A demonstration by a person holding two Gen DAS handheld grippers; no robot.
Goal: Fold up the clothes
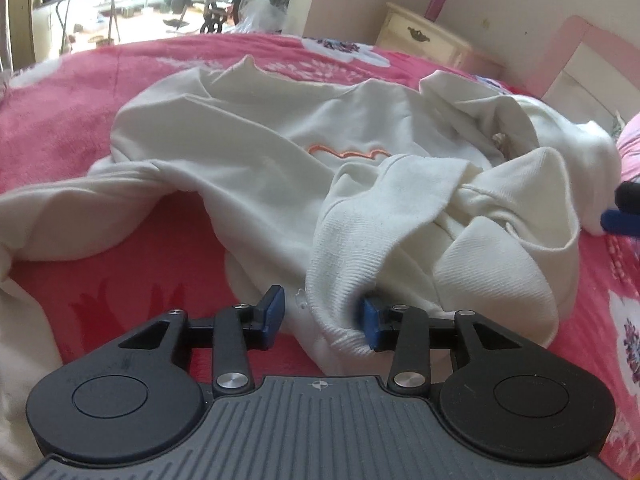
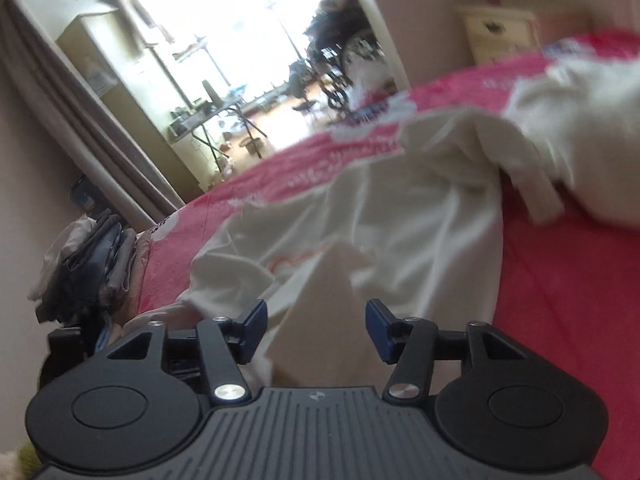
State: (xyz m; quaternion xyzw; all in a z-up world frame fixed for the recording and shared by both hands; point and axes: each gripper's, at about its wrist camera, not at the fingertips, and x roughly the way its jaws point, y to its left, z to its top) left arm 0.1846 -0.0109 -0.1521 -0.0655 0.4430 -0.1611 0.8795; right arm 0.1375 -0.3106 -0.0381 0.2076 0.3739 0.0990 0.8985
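A crumpled white sweatshirt [image 1: 260, 148] with an orange embroidered line on its chest lies on the pink bed blanket [image 1: 60, 120]. My left gripper [image 1: 323, 318] is open at its near edge. A ribbed cuff [image 1: 340, 280] sits between the blue fingers [image 1: 274, 312] and touches the right pad. The right gripper's tip [image 1: 624, 212] shows at the far right, beside the sweatshirt's bunched side. In the tilted, blurred right wrist view, my right gripper [image 2: 317, 328] is open over a fold of the same sweatshirt [image 2: 360, 208]; white cloth lies in the gap, not pinched.
A cream nightstand [image 1: 424, 36] and a pink headboard [image 1: 580, 56] stand behind the bed. A stack of folded dark and grey clothes [image 2: 88, 256] sits at the bed's edge. Beyond an open doorway [image 1: 160, 0] are a folding table and wheeled gear.
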